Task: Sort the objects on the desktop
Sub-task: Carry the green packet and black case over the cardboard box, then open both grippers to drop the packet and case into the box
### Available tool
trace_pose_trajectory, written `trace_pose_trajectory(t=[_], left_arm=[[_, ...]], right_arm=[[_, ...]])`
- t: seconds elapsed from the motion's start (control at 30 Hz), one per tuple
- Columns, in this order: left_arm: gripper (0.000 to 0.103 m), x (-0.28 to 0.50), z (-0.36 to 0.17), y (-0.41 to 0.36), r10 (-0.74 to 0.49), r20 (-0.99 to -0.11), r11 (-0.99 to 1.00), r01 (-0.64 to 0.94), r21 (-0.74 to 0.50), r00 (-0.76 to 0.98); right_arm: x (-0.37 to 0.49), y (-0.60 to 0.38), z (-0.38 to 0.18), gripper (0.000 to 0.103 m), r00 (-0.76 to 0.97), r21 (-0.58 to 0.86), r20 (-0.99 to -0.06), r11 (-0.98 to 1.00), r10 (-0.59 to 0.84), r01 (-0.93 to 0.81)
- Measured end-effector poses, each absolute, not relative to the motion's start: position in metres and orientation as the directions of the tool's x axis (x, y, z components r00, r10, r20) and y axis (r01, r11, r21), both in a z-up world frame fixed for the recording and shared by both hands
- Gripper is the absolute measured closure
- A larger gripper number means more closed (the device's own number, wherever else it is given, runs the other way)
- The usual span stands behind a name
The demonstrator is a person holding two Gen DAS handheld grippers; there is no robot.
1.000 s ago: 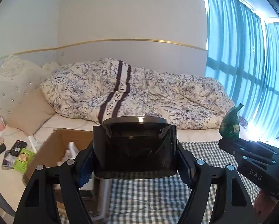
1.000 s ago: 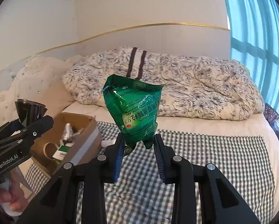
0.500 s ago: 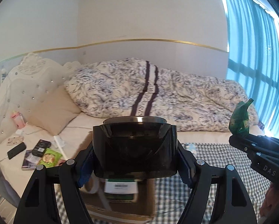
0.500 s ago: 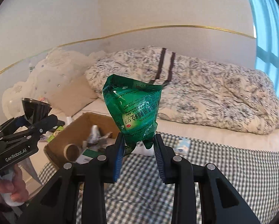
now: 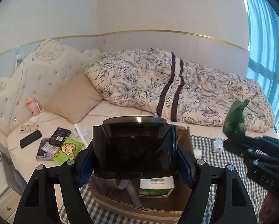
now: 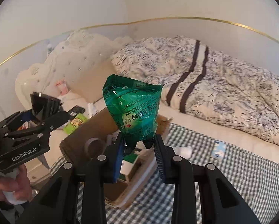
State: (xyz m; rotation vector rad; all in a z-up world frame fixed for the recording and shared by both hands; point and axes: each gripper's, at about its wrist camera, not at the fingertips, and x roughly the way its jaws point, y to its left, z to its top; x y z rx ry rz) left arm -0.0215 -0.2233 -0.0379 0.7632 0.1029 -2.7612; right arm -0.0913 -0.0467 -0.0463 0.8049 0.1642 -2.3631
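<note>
On the bed's left, one black phone (image 5: pixel 30 141), one black box (image 5: pixel 59 136) and one green snack packet (image 5: pixel 68 150) lie close together. The left claw (image 5: pixel 134 163) clamps a dark smoked-plastic cup (image 5: pixel 134 147) above the open brown cardboard box (image 5: pixel 139 203), which holds a green-and-white carton (image 5: pixel 155 186). The right claw (image 6: pixel 139 153) pinches a crumpled green foil pouch (image 6: pixel 133 110) over the box.

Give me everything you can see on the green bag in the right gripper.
The green bag is a crinkled, glossy plastic pouch with white printed text and a white label patch that read upside down. The right gripper pinches its narrowed lower end between blue-padded fingers, so it stands upright, its wider end flaring upward. It hangs in the air above the open cardboard box; nothing else touches it. Contents cannot be seen.
</note>
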Motion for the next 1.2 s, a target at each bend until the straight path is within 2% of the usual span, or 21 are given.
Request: trace_pose_trajectory(t=[0.23,0.57,0.87,0.93,1.0,1.07,1.2], left_arm=[[0.026,-0.035,-0.053,-0.238,-0.232,-0.549,-0.961,0.278,0.0,-0.803],[0.026,-0.071,-0.093,-0.262,-0.19,-0.658,-0.959,0.28,-0.033,-0.729],[0.025,-0.087,-0.123,-0.268,-0.167,-0.722,-0.96,0.278,-0.037,-0.672],[0.024,-0.088,-0.124,-0.267,-0.172,-0.723,-0.959,0.282,-0.032,-0.669],[0.017,-0.087,-0.12,-0.264,-0.174,-0.713,-0.96,0.277,-0.029,-0.679],[0.014,-0.084,-0.111,-0.259,-0.184,-0.691,-0.961,0.276,-0.023,-0.699],[0.014,-0.076,-0.086,-0.249,-0.19,-0.644,-0.963,0.269,-0.026,-0.741]], right_arm=[[-0.106,-0.08,-0.072,0.072,-0.565,0.057,-0.644,-0.768,-0.516,0.638],[-0.136,-0.11,-0.107,0.072,-0.487,0.052,-0.726,-0.744,-0.486,0.666],[-0.142,-0.11,-0.121,0.072,-0.487,0.06,-0.731,-0.756,-0.477,0.652],[-0.141,-0.108,-0.119,0.072,-0.495,0.06,-0.726,-0.76,-0.477,0.647],[-0.14,-0.102,-0.114,0.072,-0.512,0.058,-0.71,-0.766,-0.483,0.641],[-0.138,-0.097,-0.106,0.072,-0.532,0.056,-0.693,-0.772,-0.487,0.633],[-0.132,-0.081,-0.085,0.072,-0.579,0.056,-0.647,-0.789,-0.495,0.612]])
